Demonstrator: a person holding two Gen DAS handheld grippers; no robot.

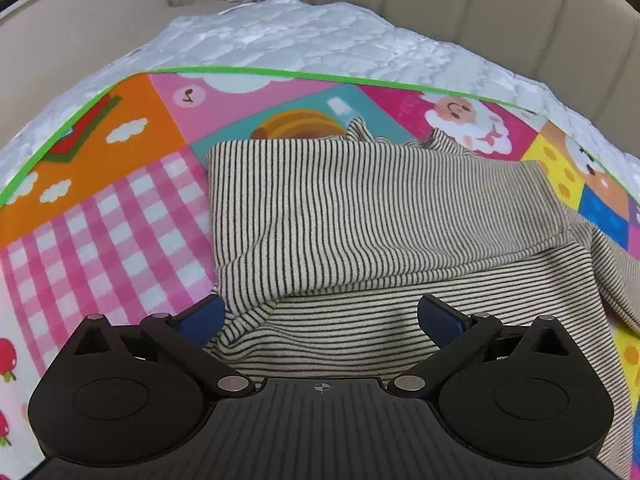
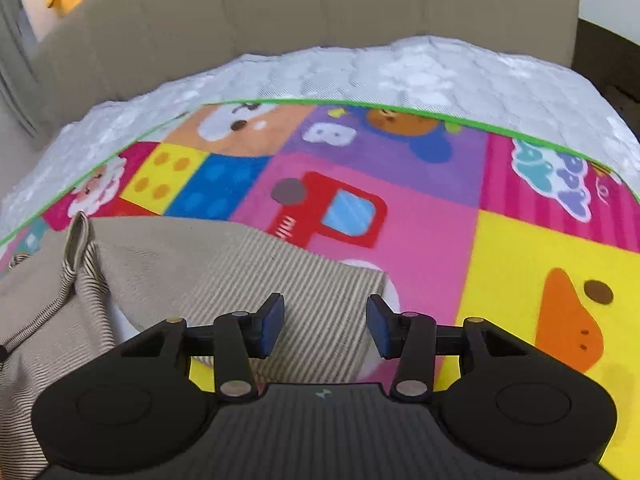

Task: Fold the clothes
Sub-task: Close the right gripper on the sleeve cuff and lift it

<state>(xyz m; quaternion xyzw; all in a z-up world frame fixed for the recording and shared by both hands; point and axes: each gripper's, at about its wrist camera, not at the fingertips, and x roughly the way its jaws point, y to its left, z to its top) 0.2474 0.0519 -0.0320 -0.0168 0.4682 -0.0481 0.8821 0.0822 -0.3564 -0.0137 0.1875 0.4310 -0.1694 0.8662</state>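
Looking from my left side across: the striped top [image 1: 360, 216] lies on the patterned play mat [image 1: 100, 208], which covers a white quilted mattress [image 1: 280, 32]. One part of the top is already laid over the rest, its folded edge running slantwise across the cloth, so I judge the folding to be partway along; how many folds remain I cannot settle.

My left gripper [image 1: 320, 316] hangs low over the near edge of the top, jaws spread wide, holding nothing. A ruck of cloth rises between the blue pads [image 1: 438, 322], touching neither that I can see.

Further right, a sleeve or side panel [image 2: 288, 280] runs out flat over the mat. My right gripper [image 2: 325, 326] hovers above its end, jaws parted, empty.

Judgement: the loose piece at right seems to be the part in hand. Next move calls for pinching a single layer at its edge, lifting cleanly, keeping the laid fold undisturbed.
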